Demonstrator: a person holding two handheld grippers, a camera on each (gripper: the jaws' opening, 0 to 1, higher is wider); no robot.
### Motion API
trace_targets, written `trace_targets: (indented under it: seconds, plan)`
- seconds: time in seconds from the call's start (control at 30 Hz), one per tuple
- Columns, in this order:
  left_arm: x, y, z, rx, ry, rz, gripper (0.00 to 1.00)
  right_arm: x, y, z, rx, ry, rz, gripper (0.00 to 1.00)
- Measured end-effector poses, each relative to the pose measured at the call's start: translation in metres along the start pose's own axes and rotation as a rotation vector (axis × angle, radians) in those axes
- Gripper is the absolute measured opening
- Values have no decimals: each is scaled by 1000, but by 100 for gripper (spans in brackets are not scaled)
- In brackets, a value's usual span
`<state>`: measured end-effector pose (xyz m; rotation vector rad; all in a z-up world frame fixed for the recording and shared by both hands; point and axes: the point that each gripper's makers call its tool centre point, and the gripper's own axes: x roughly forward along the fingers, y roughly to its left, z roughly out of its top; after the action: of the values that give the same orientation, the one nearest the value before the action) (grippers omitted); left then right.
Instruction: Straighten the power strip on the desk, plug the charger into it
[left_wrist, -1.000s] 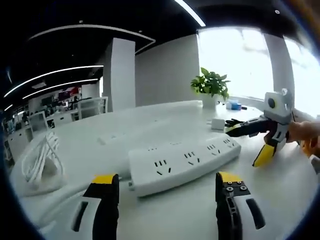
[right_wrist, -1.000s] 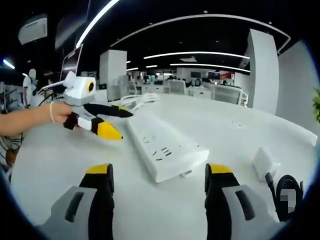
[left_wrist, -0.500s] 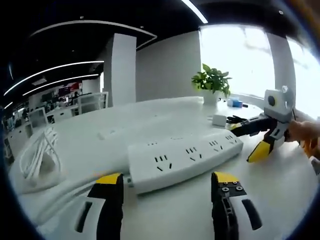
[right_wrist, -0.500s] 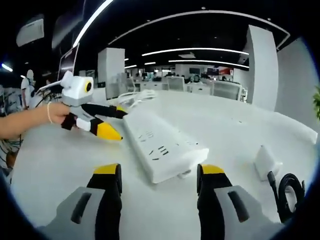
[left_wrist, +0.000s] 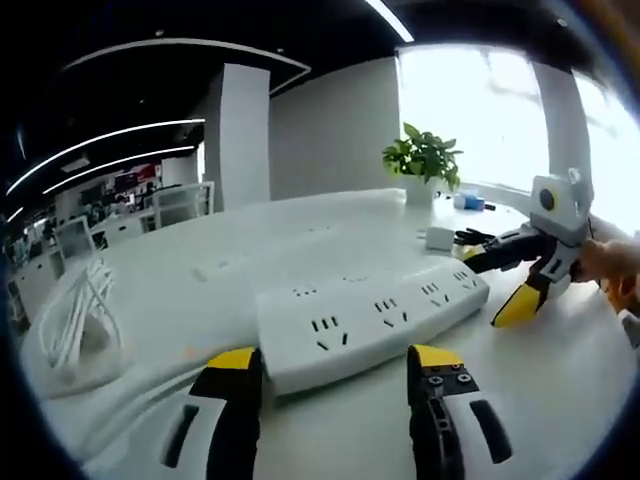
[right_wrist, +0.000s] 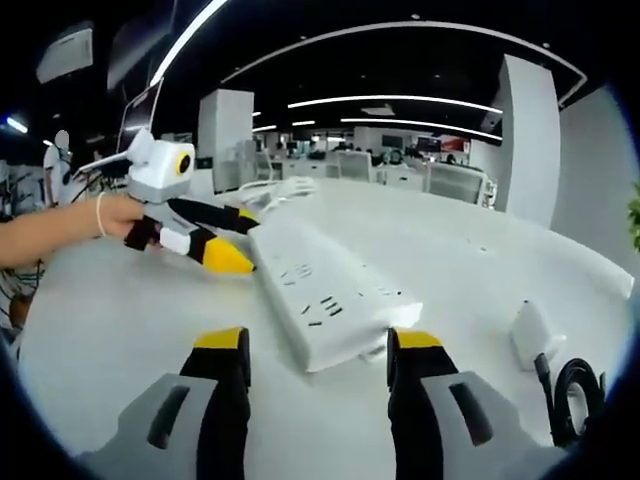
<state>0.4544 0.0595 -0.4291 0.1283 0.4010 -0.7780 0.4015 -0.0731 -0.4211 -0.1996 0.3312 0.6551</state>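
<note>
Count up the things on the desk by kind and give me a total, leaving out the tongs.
Power strip: 1
Charger: 1
Black cable: 1
White cord bundle: 1
Potted plant: 1
Total: 5

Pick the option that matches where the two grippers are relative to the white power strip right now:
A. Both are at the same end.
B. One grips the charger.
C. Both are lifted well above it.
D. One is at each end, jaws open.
D: the left gripper has one short end of the power strip between its open jaws, and the right gripper brackets the opposite end, also open.
</note>
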Motion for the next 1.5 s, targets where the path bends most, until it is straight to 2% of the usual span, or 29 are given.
trace_targets:
  seconds: [0.7,1.5]
  plan:
    - [-2,1,-4,-4,21,12,49,-4,-8,-6,-27,5,-48,41]
    - [-5,1,-5,-16,35,27,45,0,-16,-7,-17,4,-26,40]
